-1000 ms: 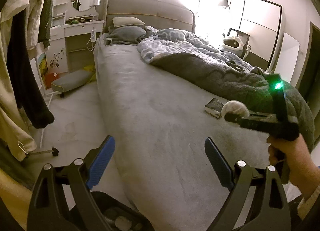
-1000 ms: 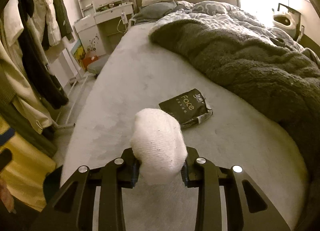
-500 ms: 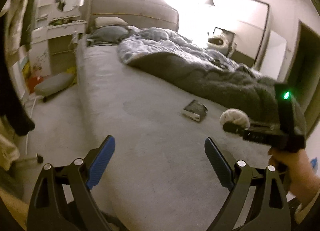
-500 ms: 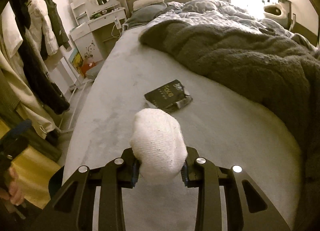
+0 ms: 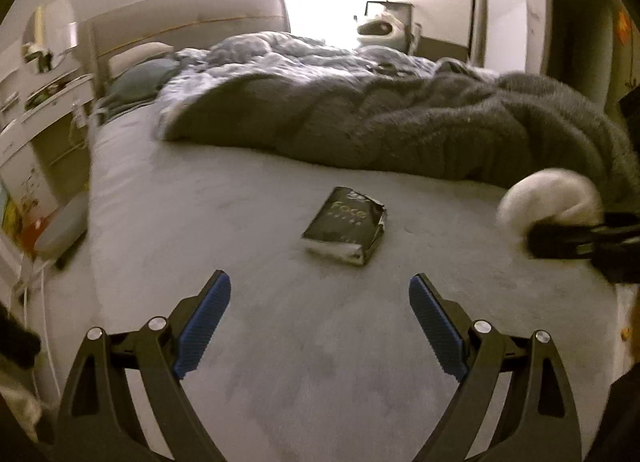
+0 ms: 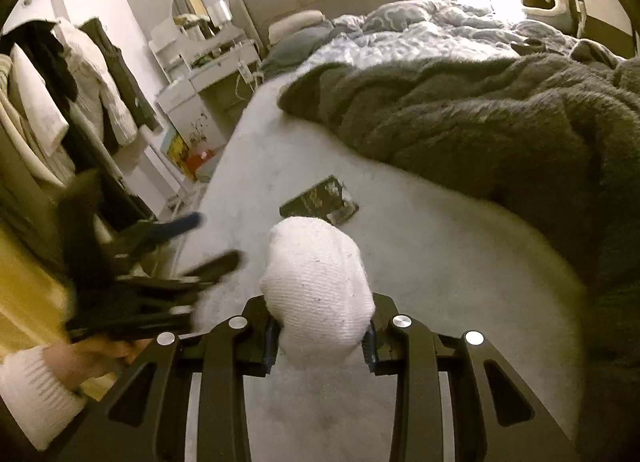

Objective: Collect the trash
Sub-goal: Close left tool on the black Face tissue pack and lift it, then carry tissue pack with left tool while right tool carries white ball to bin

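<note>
Trash on the grey bed comes as 2 pieces. One, a dark crumpled packet printed "Face", lies flat on the bare mattress, near the edge of a rumpled grey blanket. The other, a white wad of fabric, is clamped between the pads of the right gripper. The left gripper hangs above the mattress just short of the packet, its 2 blue pads spread wide with nothing between them.
</note>
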`<control>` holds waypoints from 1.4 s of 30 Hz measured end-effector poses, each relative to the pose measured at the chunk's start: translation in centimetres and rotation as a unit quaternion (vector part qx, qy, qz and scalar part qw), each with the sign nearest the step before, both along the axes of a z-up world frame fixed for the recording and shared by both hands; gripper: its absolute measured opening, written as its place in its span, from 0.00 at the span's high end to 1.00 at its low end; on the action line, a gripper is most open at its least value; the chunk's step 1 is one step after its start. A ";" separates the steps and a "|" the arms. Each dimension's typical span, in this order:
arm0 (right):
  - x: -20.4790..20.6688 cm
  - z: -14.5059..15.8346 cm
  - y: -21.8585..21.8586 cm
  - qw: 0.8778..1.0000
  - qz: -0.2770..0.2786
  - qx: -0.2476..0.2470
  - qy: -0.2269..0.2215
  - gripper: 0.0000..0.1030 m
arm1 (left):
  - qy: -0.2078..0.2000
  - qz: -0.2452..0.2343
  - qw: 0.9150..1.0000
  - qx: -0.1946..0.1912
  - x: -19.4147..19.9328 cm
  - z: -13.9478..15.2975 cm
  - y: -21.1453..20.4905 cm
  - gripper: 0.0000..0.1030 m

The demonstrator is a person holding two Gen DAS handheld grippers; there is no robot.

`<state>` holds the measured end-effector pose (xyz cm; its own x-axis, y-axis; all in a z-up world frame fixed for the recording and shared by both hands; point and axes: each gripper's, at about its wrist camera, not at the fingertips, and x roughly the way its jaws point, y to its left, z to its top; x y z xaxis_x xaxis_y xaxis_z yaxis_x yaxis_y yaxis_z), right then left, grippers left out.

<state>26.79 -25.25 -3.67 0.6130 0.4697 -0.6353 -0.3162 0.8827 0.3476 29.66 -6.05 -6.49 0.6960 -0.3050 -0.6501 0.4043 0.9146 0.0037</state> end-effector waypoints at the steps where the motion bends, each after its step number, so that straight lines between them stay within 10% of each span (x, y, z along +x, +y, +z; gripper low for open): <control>1: -0.2 0.6 -0.5 1.000 0.001 0.006 -0.007 0.68 | 0.007 -0.009 1.000 0.000 1.0 -0.5 -0.6 0.10; 16: -1.6 3.0 -4.3 0.997 0.026 0.061 -0.043 0.68 | 0.075 -0.052 0.996 0.020 8.5 -3.6 -4.3 0.11; 20: -1.8 3.6 -4.0 0.996 0.035 0.061 -0.051 0.68 | 0.087 -0.062 0.994 0.033 8.9 -4.0 -5.2 0.34; 29: -2.7 4.5 -2.8 0.996 0.047 0.048 -0.063 0.68 | 0.073 -0.065 0.994 0.051 6.0 -3.0 -5.6 0.42; 42: -5.5 5.8 -0.3 0.993 0.070 0.021 -0.095 0.68 | 0.066 -0.017 0.997 -0.027 -1.3 1.5 -1.8 0.42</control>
<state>21.25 -25.55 2.08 0.6466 0.5833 -0.4916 -0.4991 0.8109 0.3056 28.36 -7.88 -4.98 0.5935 -0.3634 -0.7181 0.4284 0.8980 -0.1004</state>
